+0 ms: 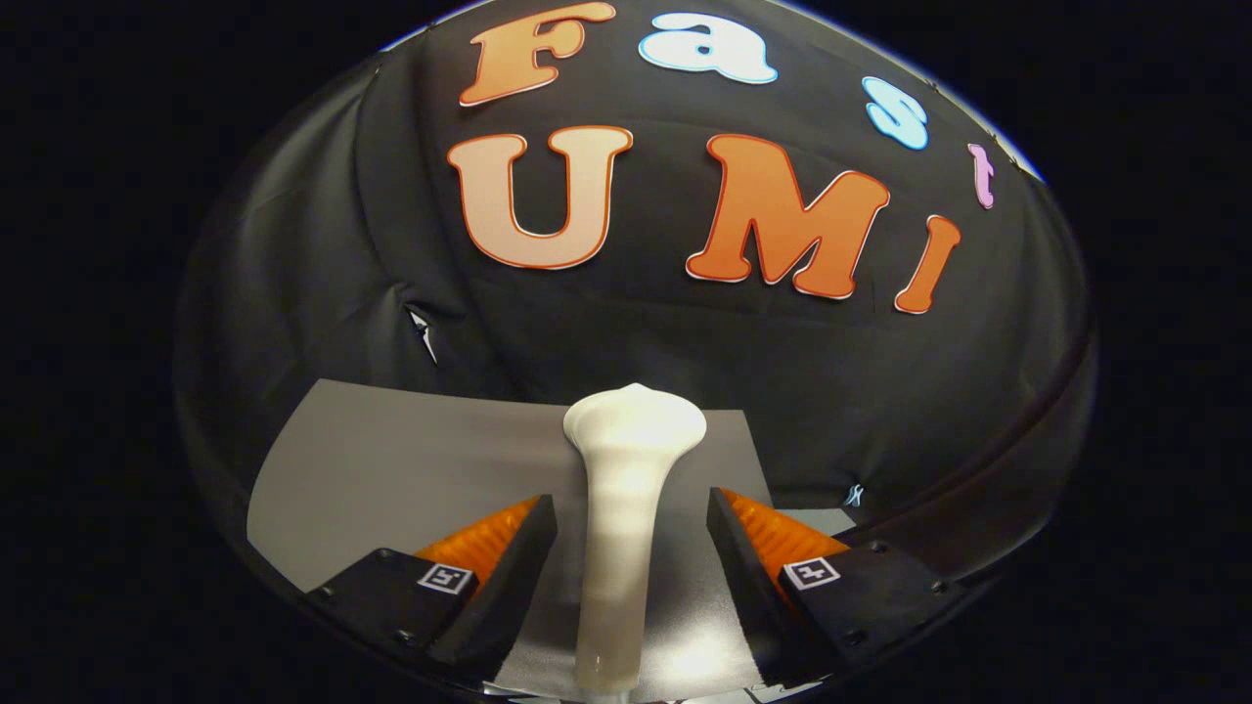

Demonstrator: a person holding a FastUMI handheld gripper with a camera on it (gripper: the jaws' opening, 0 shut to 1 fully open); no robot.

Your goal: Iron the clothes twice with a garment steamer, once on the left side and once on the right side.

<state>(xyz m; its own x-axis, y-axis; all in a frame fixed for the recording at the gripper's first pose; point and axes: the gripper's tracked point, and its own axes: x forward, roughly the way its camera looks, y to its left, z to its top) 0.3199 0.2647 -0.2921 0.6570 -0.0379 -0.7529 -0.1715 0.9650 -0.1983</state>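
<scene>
Standing upright between the fingers, the white garment steamer (626, 508) rose from a grey tabletop (391, 460) (head flared at top). The gripper (631, 513) was spread, with a gap visible between each finger and the steamer handle.

Staged recording booth, not a lived-in room. Black cloth wall (323, 254) hangs creased behind. Bare grey tabletop (391, 460) in front.

fisheye on the tongs (632, 508), looking forward, close over grey table (391, 460), facing booth wall (323, 254)
</scene>
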